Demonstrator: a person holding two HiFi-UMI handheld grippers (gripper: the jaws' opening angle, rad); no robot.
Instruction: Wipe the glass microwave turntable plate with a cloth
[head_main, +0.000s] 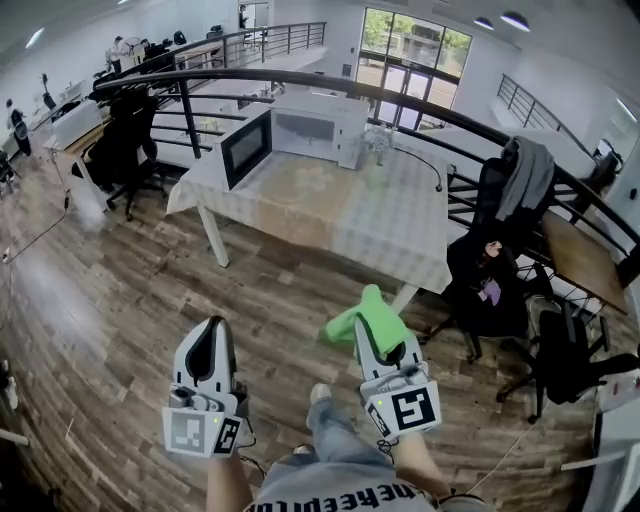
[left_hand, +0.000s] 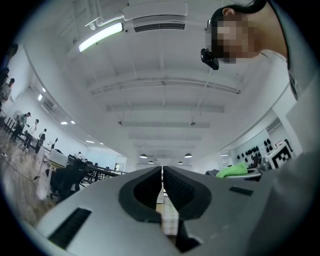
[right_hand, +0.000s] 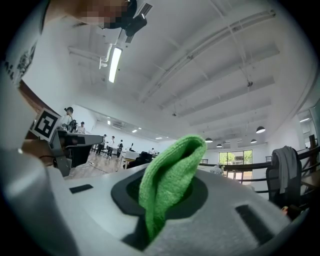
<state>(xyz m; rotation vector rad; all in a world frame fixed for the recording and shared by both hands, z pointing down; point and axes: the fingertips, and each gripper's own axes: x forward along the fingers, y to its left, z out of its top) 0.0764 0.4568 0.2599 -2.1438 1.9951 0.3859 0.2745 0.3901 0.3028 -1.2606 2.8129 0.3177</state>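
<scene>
A white microwave (head_main: 300, 132) with its door swung open stands at the far side of a cloth-covered table (head_main: 400, 235); the glass turntable plate is not visible from here. My right gripper (head_main: 381, 338) is shut on a green cloth (head_main: 362, 317), which sticks up folded between the jaws in the right gripper view (right_hand: 167, 185). My left gripper (head_main: 208, 343) is shut with nothing in it; its dark pads (left_hand: 176, 189) meet in the left gripper view. Both grippers are held low near the person's body, well short of the table, and both point up toward the ceiling.
A wood floor (head_main: 120, 300) lies between me and the table. A dark railing (head_main: 330, 85) curves behind the table. Black office chairs (head_main: 490, 290) stand right of the table, one with a grey garment (head_main: 527, 175). A small glass vase (head_main: 377, 150) sits by the microwave.
</scene>
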